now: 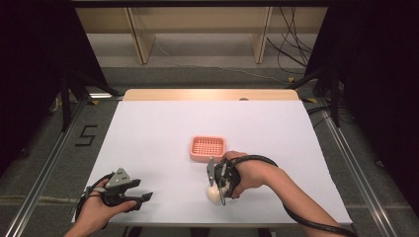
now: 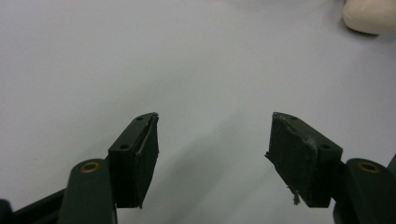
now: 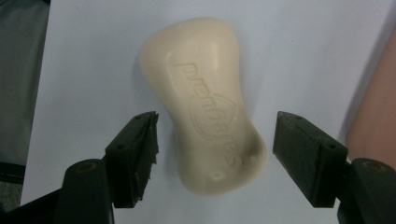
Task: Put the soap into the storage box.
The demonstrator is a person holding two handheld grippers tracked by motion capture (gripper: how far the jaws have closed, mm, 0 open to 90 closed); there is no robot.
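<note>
My right gripper [image 3: 215,158] fingers spread astride the soap bar [image 3: 205,100]; I'd squeeze its narrow waist squarely. Left gripper [image 2: 212,158] spread, empty.

Cream soap bar [image 3: 205,102], pink gridded tray [image 1: 208,148], seemingly white table [image 1: 148,138].

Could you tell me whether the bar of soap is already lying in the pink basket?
No, the soap lies on the white table between the open right gripper jaws, apart from the pink basket.

White-covered table [image 1: 148,143], pink slotted tray [image 1: 208,148] and cream soap bar [image 1: 213,194] well apart.
</note>
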